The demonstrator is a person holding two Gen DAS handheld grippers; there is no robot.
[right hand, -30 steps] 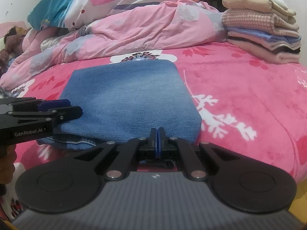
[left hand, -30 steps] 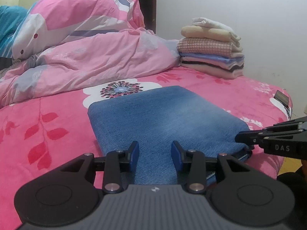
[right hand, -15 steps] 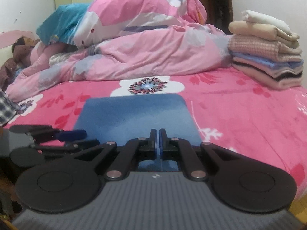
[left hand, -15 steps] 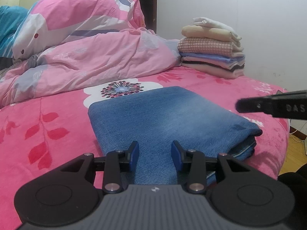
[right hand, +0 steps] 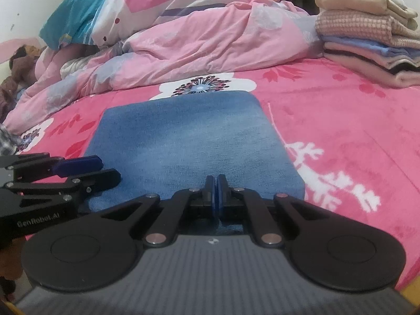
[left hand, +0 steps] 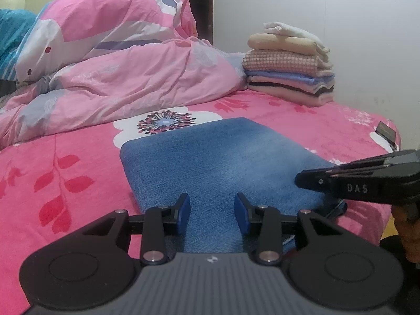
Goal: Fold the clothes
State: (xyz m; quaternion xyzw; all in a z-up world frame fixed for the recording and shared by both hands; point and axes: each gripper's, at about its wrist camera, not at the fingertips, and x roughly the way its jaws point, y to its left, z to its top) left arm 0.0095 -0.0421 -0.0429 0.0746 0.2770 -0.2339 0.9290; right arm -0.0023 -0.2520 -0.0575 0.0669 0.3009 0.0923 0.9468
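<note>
While the folded jeans (left hand: 225, 162) lie flat on the pink bed (left hand: 65, 183), the left hand-held gripper (left hand: 212, 212) hovers over their near edge, jaws apart, grasping nothing. Right hand-held gripper (right hand: 215, 194) clenched, empty, above the same edge. Stack of folded clothes (left hand: 288, 65) well apart, behind.

Pink floral bed (left hand: 65, 183) bearing folded denim (left hand: 223, 157), a rumpled quilt (left hand: 131, 84), stacked folded clothes (left hand: 288, 73).

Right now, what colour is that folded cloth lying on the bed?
Faded denim blue; right wrist view shows it best.
</note>
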